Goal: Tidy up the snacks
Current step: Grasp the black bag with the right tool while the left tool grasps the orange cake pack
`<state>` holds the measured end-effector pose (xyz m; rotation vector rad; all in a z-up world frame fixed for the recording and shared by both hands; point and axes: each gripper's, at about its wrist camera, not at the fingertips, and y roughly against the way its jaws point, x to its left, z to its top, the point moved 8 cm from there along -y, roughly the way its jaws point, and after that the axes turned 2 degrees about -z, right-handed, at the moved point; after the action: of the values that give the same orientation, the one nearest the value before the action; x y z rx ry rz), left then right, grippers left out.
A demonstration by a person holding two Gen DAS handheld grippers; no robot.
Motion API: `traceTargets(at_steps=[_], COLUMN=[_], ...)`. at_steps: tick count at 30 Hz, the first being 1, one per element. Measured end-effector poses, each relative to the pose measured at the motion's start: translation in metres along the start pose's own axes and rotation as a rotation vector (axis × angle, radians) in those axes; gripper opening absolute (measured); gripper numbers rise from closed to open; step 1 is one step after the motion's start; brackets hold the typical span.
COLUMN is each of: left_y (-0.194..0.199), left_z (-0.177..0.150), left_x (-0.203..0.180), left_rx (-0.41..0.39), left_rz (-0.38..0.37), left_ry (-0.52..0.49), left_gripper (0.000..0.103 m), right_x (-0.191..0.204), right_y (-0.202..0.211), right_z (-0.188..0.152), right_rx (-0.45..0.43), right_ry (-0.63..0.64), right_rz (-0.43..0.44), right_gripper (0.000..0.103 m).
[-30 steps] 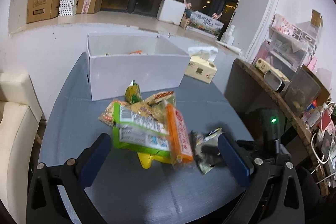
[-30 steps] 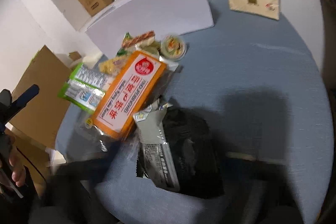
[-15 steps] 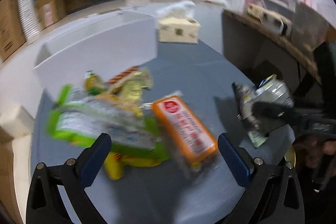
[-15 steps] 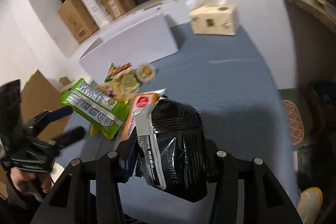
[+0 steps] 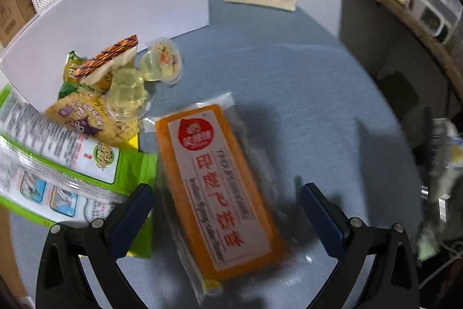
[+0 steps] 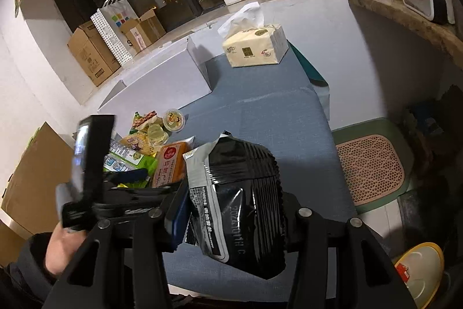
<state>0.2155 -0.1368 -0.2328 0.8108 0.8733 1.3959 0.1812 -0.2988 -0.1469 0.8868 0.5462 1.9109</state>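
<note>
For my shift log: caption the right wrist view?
Right tool lifts a black snack pack above the blue table.

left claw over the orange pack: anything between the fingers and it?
Nothing visible. The left claw is open, fingers either side of the orange pack lying flat on the blue table. The green packet lies right beside the left finger and could get nipped.

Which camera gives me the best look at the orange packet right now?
Left wrist: the orange packet lies face up between the open left tool. Right wrist shows only its top end, behind the black bag.
</note>
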Motion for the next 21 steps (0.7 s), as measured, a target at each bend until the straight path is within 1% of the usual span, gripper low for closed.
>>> traceTargets(at_steps=[2,4,5,6,8,10,12,13,16,18,21], left_y=[-0.002,-0.005,-0.004,-0.002,0.004,0.005,0.009,0.011,0.033,0.057,0.089], left_z=[0.001,0.003,0.003,0.004,0.006,0.007,0.006,0.005,0.006,0.010,0.017], left_x=[-0.001,-0.001,-0.002,-0.004,-0.005,-0.002,-0.001,-0.002,-0.003,-0.003,0.005], left_rx=[-0.022,-0.038,-0.049,-0.065,-0.078,-0.065,-0.077,-0.083,-0.151,-0.206,-0.285], left_rz=[0.001,-0.018,-0.027,-0.038,-0.058,-0.096,-0.144,-0.151,-0.171,-0.211,-0.242], left_ry=[-0.009,-0.011,-0.025,-0.044,-0.049,-0.035,-0.033,-0.038,-0.066,-0.069,-0.062], left_gripper=[0.103,0.102,0.098,0.082,0.064,0.061,0.060,0.060,0.060,0.060,0.060], right_x=[0.002,0.005,0.006,0.007,0.009,0.011,0.013,0.015,0.019,0.023,0.033], right_y=[-0.002,-0.004,-0.006,-0.006,-0.007,-0.008,-0.008,-0.007,-0.006,-0.007,-0.008], right_z=[-0.001,-0.003,-0.004,-0.006,-0.007,-0.008,-0.007,-0.006,-0.004,-0.002,0.004], right_rx=[0.002,0.008,0.010,0.013,0.016,0.018,0.016,0.015,0.009,0.007,-0.001], right_ry=[0.001,0.005,0.007,0.009,0.011,0.016,0.021,0.025,0.035,0.040,0.061], right_rz=[0.005,0.011,0.011,0.011,0.013,0.013,0.015,0.017,0.016,0.018,0.024], right_gripper=[0.053,0.053,0.053,0.053,0.053,0.053,0.053,0.053,0.053,0.053,0.053])
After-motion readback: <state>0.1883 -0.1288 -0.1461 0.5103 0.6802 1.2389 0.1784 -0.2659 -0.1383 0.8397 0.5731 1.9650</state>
